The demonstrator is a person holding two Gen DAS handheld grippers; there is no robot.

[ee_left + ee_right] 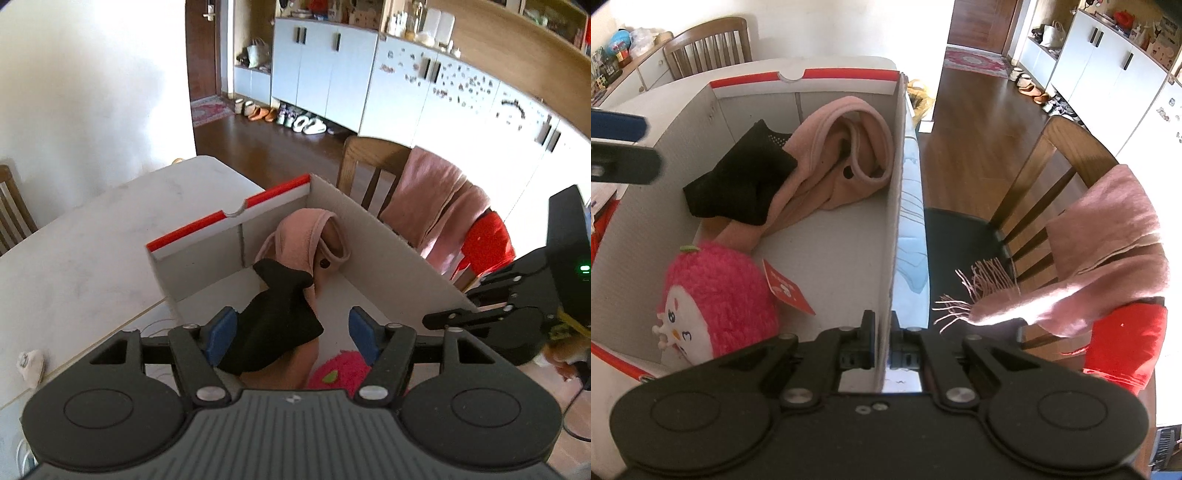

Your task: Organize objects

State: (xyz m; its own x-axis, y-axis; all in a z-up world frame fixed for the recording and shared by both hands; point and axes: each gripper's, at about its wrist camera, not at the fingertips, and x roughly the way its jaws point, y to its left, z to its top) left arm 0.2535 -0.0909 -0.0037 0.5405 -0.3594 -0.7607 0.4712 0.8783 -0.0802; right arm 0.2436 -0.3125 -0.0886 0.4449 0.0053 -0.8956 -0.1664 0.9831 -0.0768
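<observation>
The left gripper (288, 332), fingers spread, hangs over the black sock (275, 325), probably clear of it, while the right gripper (882, 345) pinches the cardboard box wall (892, 236).

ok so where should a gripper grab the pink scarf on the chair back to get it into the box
Grip the pink scarf at the thick folded bulk draped over the top rail of the wooden chair, not the thin fringe. Come from above and the box side with jaws spanning the fold: it hangs loosely, so lifting upward should probably free it.
</observation>
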